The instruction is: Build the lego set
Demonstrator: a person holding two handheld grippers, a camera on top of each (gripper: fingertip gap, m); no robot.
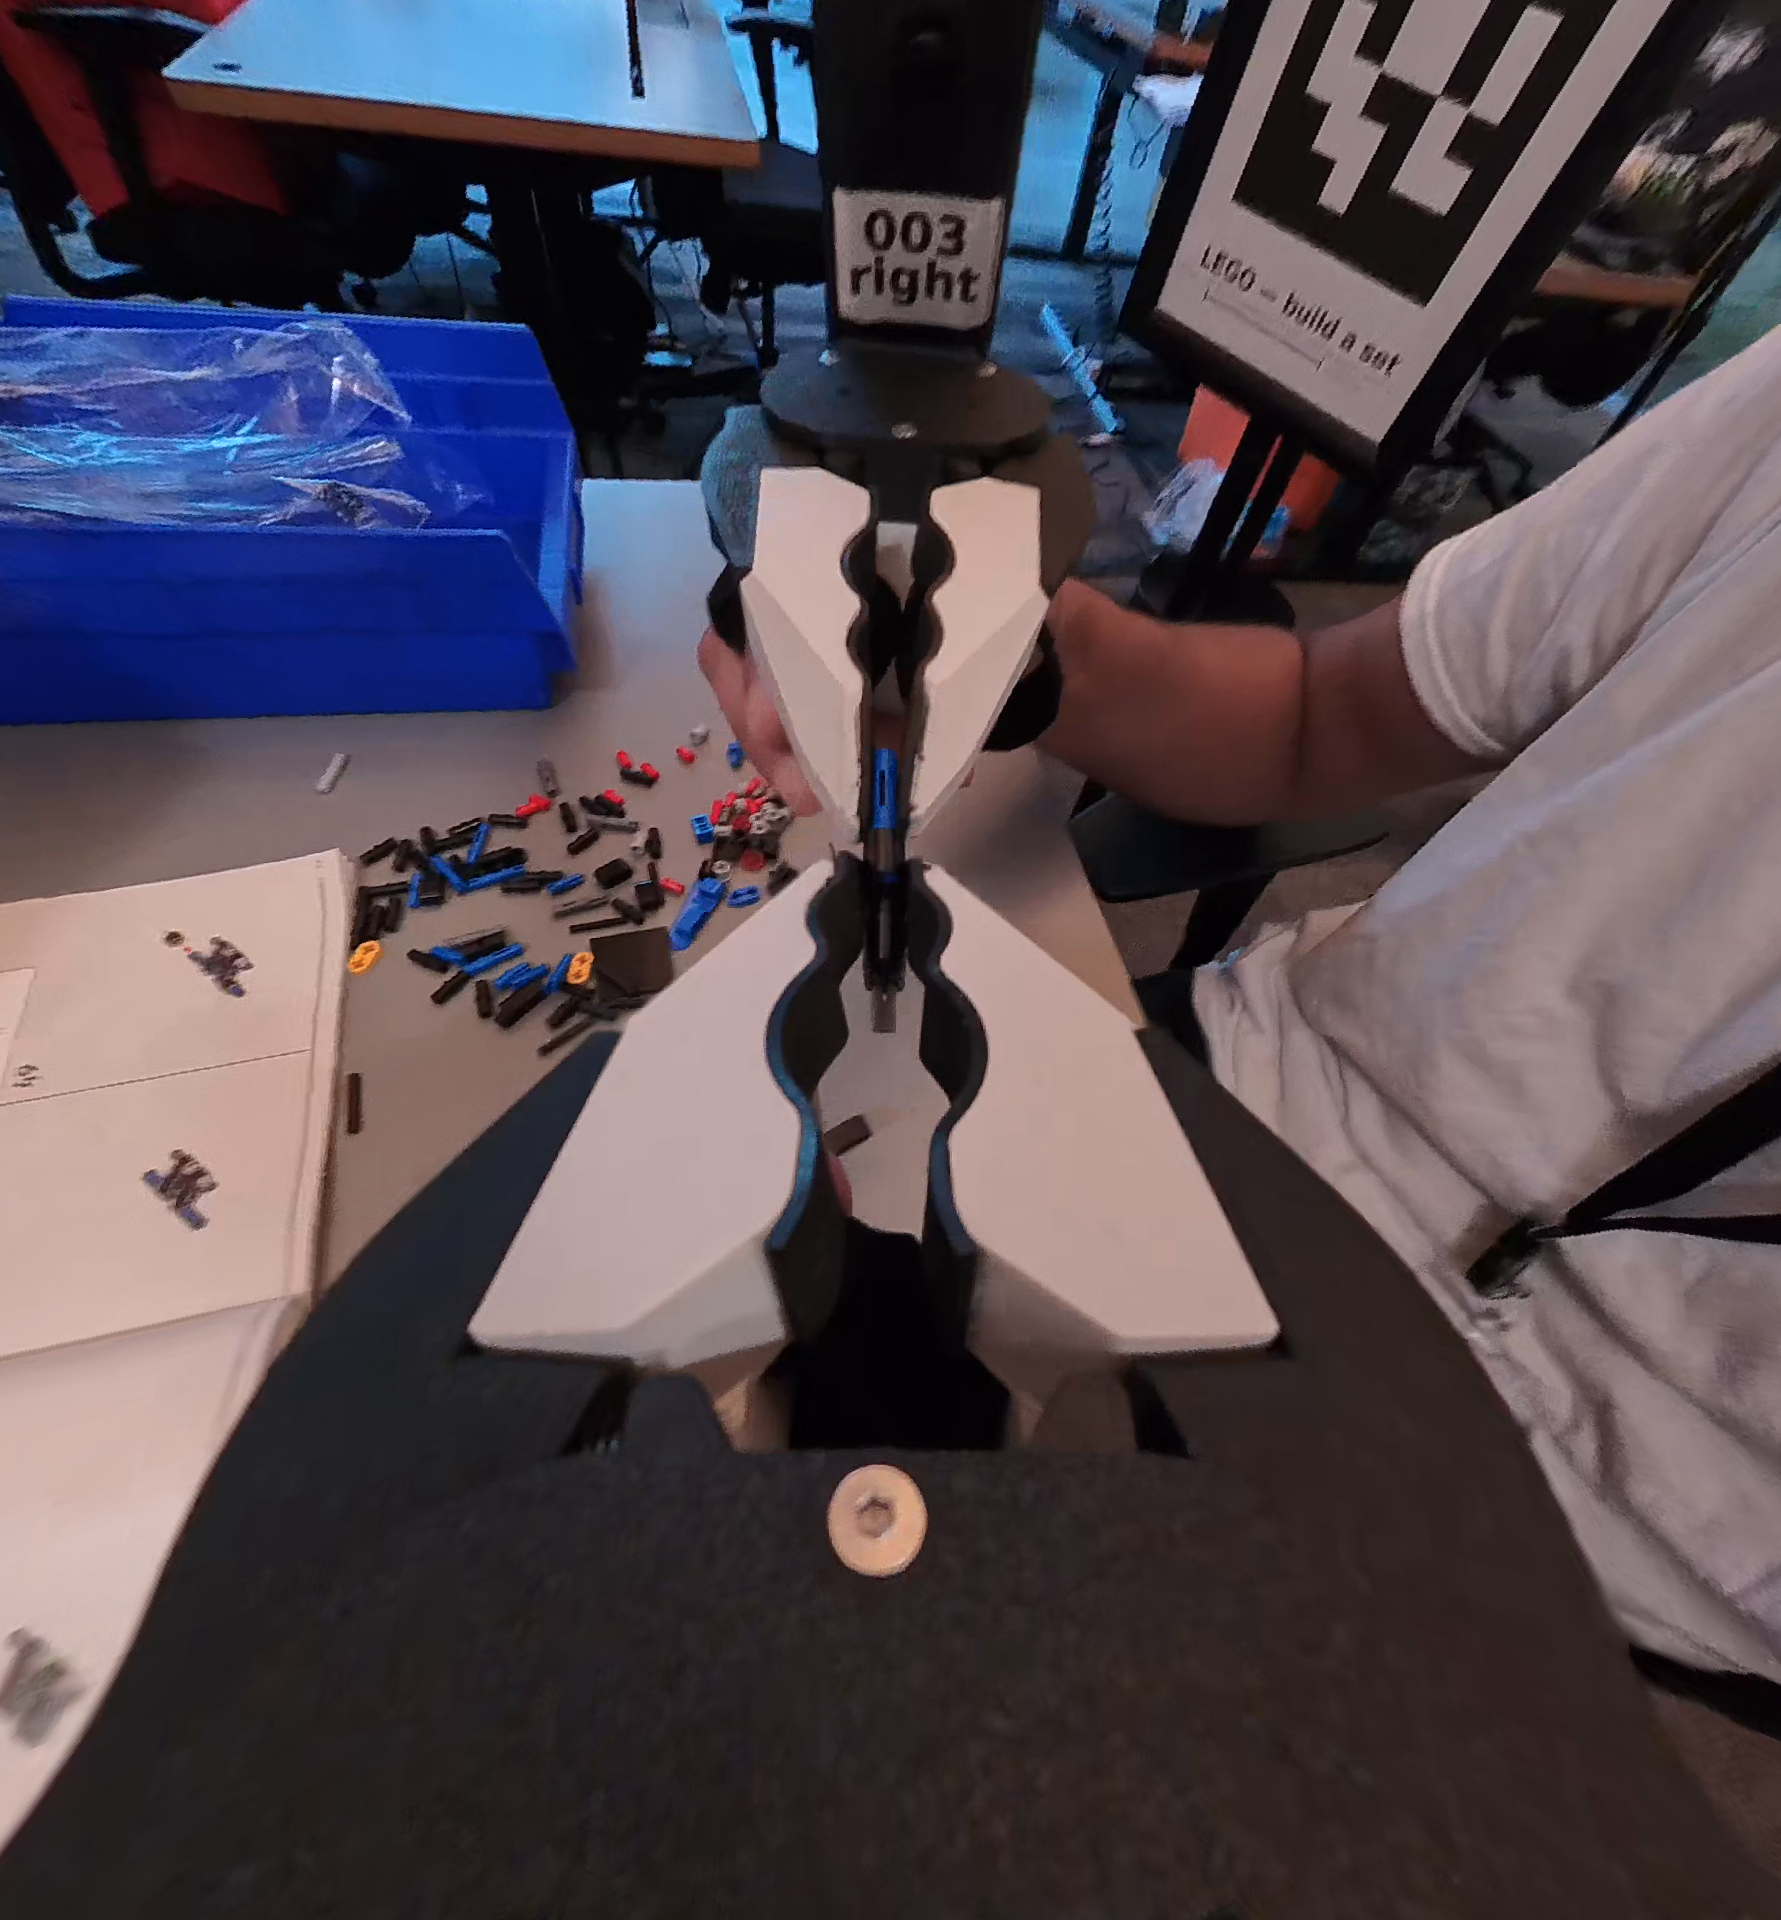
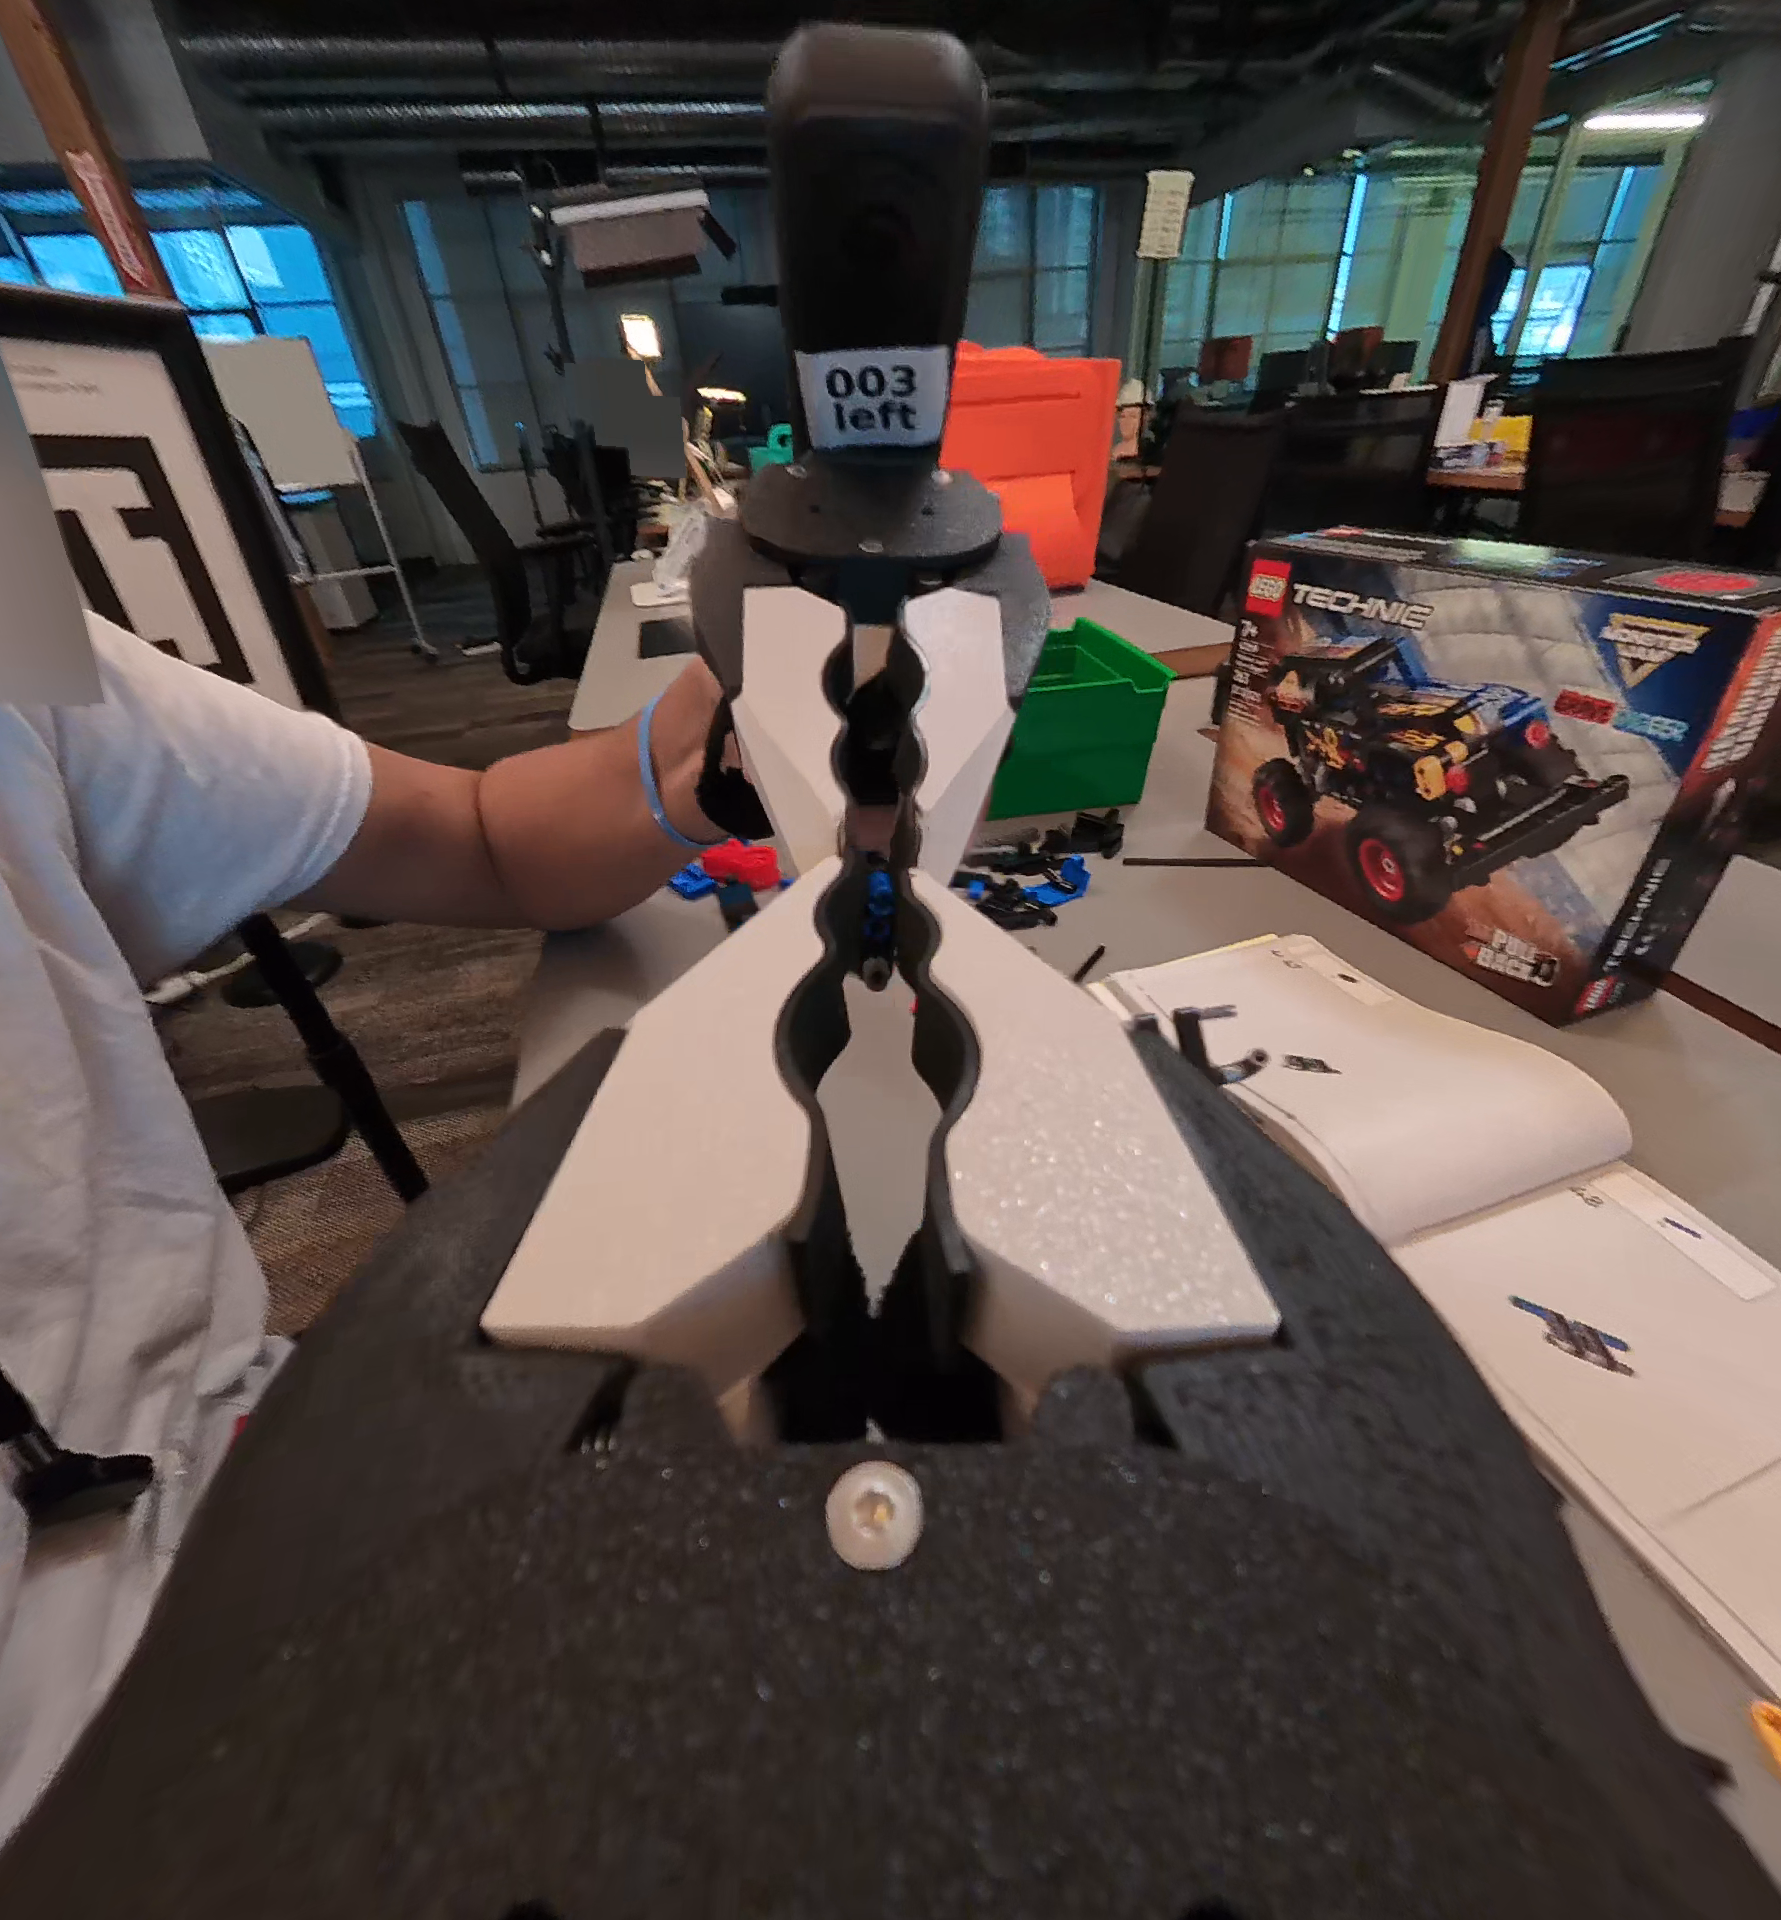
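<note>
- a grey table [image 1: 190, 800] is carrying one loose scatter of lego pieces [image 1: 553, 904], one open instruction booklet [image 1: 138, 1091] at its edge.
- two grippers are meeting tip to tip: left gripper [image 1: 881, 883] and right gripper [image 2: 878, 894] are both pinching one slim blue-and-black lego assembly [image 1: 884, 831].

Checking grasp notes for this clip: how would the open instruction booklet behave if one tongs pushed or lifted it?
The instruction booklet would probably flop: its open pages bulge upward. Thin and flat, it likely slides on the smooth table.

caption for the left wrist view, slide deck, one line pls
Left gripper and right gripper meet tip to tip on a slim blue-and-black lego piece above loose parts.
</note>
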